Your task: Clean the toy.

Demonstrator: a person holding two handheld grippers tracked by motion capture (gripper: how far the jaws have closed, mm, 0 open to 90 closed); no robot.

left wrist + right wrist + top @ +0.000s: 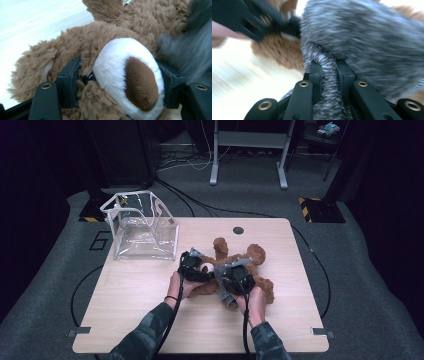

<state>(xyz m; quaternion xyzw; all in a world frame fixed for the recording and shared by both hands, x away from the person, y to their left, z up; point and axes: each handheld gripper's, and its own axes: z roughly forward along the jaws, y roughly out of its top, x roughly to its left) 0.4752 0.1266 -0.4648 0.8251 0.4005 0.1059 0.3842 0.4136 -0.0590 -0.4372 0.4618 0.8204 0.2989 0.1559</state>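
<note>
Left gripper [117, 82] clamps teddy bear [255, 257] head; right gripper [329, 72] pinches grey knit garment [367, 45]. Clear plastic box [142, 227] well apart on table [150, 320].

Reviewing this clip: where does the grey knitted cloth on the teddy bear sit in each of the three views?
High view: the grey knitted cloth hangs below the right tongs, low on the teddy bear, at table centre.
Left gripper view: a blurred grey mass at the right edge, beside the bear's white muzzle.
Right gripper view: across the upper right, a strand pinched between the jaws.
Shared landmark: the bear's brown fur.
</note>
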